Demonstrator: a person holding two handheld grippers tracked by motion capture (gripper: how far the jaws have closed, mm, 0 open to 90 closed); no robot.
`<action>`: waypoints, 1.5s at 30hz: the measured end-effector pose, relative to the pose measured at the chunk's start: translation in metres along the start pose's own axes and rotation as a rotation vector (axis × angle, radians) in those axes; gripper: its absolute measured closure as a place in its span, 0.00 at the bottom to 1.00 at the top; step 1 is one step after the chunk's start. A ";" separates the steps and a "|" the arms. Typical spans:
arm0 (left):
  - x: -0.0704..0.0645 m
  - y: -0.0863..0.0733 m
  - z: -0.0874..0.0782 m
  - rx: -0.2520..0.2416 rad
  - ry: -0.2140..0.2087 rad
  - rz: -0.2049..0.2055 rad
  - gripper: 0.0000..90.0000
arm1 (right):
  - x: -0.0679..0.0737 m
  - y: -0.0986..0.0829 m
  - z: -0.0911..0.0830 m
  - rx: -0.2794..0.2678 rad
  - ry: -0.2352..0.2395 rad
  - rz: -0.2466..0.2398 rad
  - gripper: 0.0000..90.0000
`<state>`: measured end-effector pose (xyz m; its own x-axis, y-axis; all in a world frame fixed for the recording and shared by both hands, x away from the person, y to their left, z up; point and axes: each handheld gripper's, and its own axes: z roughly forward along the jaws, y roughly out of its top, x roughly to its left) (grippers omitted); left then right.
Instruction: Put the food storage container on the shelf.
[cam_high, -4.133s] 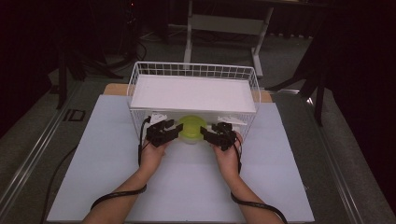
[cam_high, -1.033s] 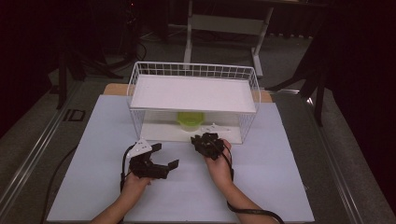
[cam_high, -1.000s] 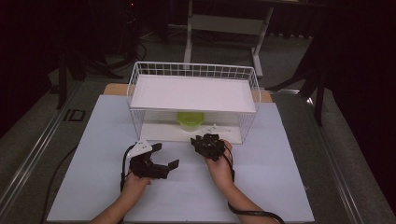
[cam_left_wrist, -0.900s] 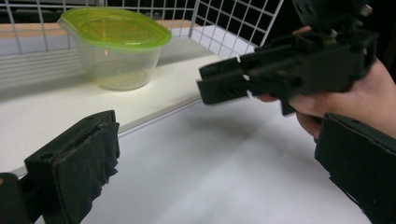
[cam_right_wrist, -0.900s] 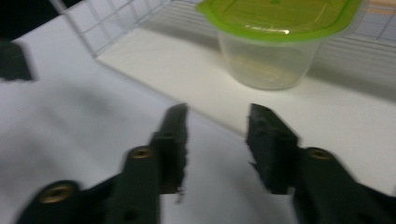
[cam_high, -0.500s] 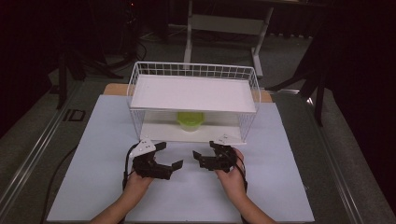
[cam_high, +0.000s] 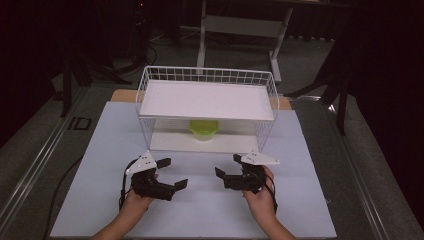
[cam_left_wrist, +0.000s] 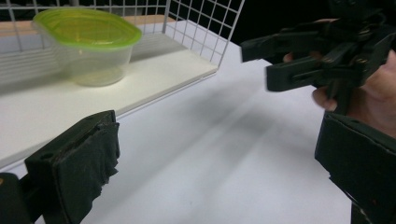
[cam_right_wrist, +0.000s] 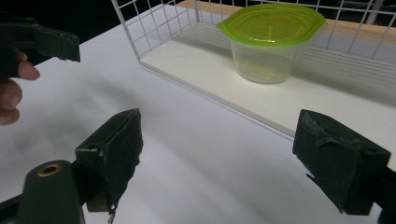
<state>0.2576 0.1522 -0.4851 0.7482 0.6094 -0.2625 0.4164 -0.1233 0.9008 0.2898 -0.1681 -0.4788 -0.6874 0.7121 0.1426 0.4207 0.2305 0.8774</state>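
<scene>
- Standing on the lower shelf (cam_high: 165, 142) of the wire rack (cam_high: 207, 75), toward the middle, the green-lidded container (cam_high: 203, 129) is seen well apart from both grippers.
- The left gripper (cam_high: 173, 176) and right gripper (cam_high: 226, 167) are held over the white surface (cam_high: 310, 200) — fingers (cam_right_wrist: 114, 144) released, nothing grasped.
- A reach back in could be judged risky: the upper shelf (cam_high: 207, 100) or wires may be struck, or the light container tipped.
- Only "ID" (cam_high: 80, 123), left of the mat, can be read — the container carries no legible label.

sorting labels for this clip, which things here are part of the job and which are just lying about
Part of the job:
clear plastic tub with green lid
white wire rack with two shelves
left gripper, open
right gripper, open

Just lying about:
white table cover
grey desk frame behind the table
</scene>
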 end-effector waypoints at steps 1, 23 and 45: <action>0.001 -0.001 -0.002 0.003 0.001 -0.003 0.01 | 0.000 -0.001 -0.003 -0.003 0.000 -0.005 0.17; 0.003 -0.026 -0.030 0.017 0.021 -0.028 0.01 | -0.016 -0.036 -0.054 0.049 -0.022 -0.043 0.17; 0.007 -0.033 -0.023 0.001 0.016 -0.017 0.01 | -0.030 -0.048 -0.051 0.067 -0.043 -0.030 0.18</action>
<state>0.2375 0.1786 -0.5092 0.7325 0.6238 -0.2726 0.4297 -0.1130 0.8959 0.2602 -0.2343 -0.5019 -0.6751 0.7315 0.0957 0.4397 0.2948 0.8484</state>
